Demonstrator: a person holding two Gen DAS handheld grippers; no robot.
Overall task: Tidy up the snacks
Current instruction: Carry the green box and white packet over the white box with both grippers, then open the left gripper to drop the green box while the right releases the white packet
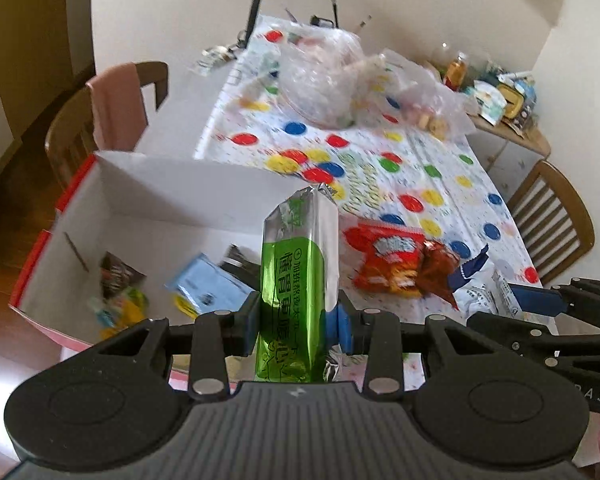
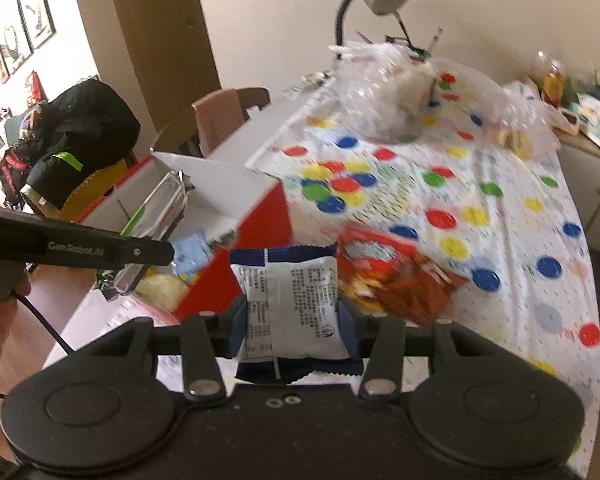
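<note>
The left gripper had its jaws clamped on an upright green snack pack just beside the open box; the right gripper pinched a white-and-blue packet above the counter. Doing this well probably meant carrying each over the box wall, lowering among the snacks inside, then releasing one at a time.

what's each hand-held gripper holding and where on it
Left hand-held gripper pinches the green foil snack pack across its lower half. Right hand-held gripper clamps the white-and-blue packet by its side edges.
</note>
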